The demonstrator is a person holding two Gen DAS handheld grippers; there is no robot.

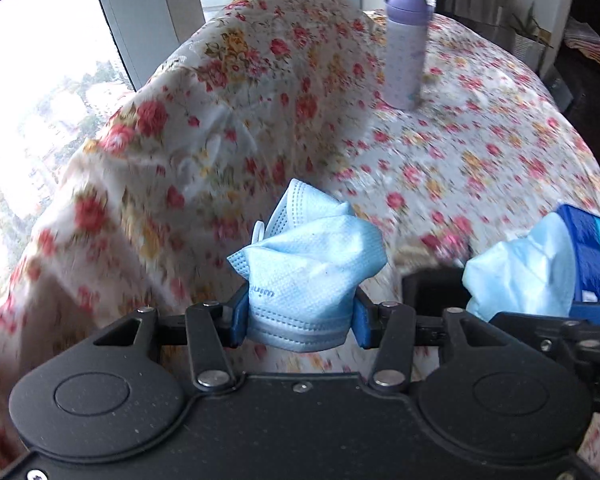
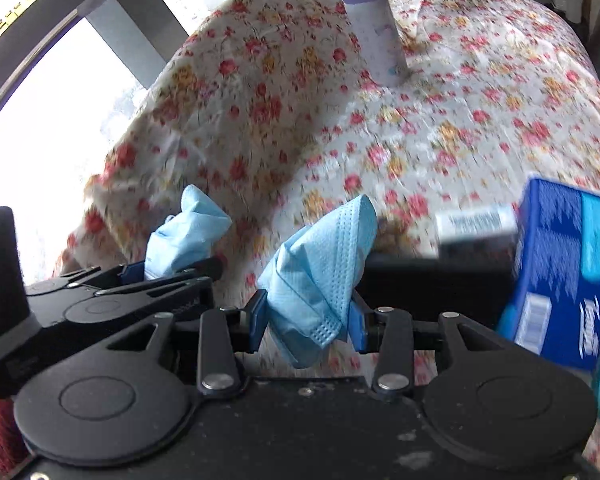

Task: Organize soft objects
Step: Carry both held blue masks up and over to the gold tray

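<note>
I have a light blue face mask (image 1: 304,264) pinched in my left gripper (image 1: 302,308), low in the centre of the left wrist view. The blue pads bite on its folded bottom edge, so the rest of it bunches upward into a crumpled, pleated peak with an ear loop poking out at its left. A printed word runs along the lower left of the fabric, too small for me to read.

My right gripper (image 2: 310,312) is clamped on a second mask (image 2: 320,264) of the same colour, low centre in the right wrist view. That one is gripped about halfway along, so a pointed end stands up toward the upper right and a limp corner droops below the pads.

Both masks hang clear of the flowered cloth (image 1: 480,140) beneath, neither touching it. I judge I am carrying the pair together to wherever they belong, one per gripper to save a trip. Gripping by a fold keeps such thin, floppy stuff from slipping out.

The two grippers sit side by side: the left one shows at the lower left of the right wrist view.

A blue box (image 2: 560,276) sits at the right edge, tilted; it may be the masks' packet, though I cannot say. A lilac bottle (image 1: 406,52) stands upright on the cloth, well away at the top.
</note>
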